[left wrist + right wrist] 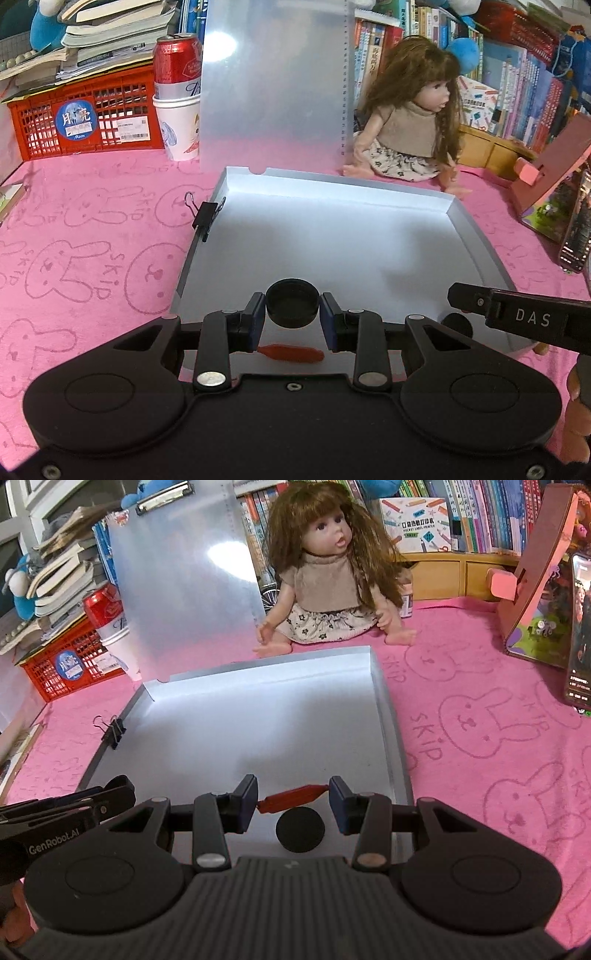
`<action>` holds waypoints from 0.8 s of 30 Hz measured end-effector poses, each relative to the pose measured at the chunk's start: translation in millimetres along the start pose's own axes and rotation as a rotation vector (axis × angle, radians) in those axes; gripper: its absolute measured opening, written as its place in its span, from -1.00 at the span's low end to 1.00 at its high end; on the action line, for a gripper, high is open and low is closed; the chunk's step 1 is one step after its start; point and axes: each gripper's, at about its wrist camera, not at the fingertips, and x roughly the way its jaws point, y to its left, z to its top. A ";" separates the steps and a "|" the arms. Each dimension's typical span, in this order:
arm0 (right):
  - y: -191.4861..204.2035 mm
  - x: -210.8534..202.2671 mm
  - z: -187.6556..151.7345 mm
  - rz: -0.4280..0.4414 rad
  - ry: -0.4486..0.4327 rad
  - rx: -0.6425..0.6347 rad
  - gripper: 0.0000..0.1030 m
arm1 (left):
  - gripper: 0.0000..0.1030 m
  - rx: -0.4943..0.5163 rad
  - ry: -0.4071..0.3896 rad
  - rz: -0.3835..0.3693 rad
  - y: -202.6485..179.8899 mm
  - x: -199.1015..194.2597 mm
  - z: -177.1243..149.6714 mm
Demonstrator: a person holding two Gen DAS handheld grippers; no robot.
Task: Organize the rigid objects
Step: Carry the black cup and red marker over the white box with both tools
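A shallow grey box tray lies open on the pink cloth; it also shows in the right wrist view. My left gripper is shut on a black bottle cap and holds it over the tray's near edge. My right gripper is shut on a small red stick-shaped piece, held by its ends above the tray. That red piece also shows in the left wrist view. A black round disc lies on the tray floor below the right gripper.
A black binder clip grips the tray's left wall. A doll sits behind the tray. A red basket, a red can in a paper cup and an upright translucent lid stand at the back. A phone leans at right.
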 end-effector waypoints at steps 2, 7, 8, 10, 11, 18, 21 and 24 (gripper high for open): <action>-0.2 3.2 -0.1 -0.006 0.001 0.001 -0.09 | -0.41 0.000 0.001 0.003 0.2 2.6 0.3; -1.4 10.5 0.6 -0.019 0.010 0.010 -0.09 | -0.41 -0.002 0.007 0.011 -0.7 9.1 1.5; -2.0 12.1 0.8 -0.020 0.013 0.012 -0.09 | -0.41 -0.003 0.009 0.012 -0.8 10.5 1.7; -2.2 15.1 0.7 -0.024 0.017 0.017 -0.09 | -0.41 -0.004 0.013 0.015 -1.5 13.0 2.1; -1.9 16.4 0.7 -0.026 0.018 0.017 -0.09 | -0.41 -0.003 0.015 0.017 -2.0 14.2 2.0; 0.6 22.1 -0.2 -0.033 0.015 0.020 -0.09 | -0.41 0.006 0.018 0.028 -4.4 19.4 0.7; 1.1 23.8 -1.0 -0.047 0.012 0.021 -0.09 | -0.41 0.001 0.027 0.028 -3.6 22.1 -0.2; 0.6 25.0 -1.9 -0.052 0.009 0.019 -0.09 | -0.41 0.003 0.032 0.032 -3.2 24.7 -1.1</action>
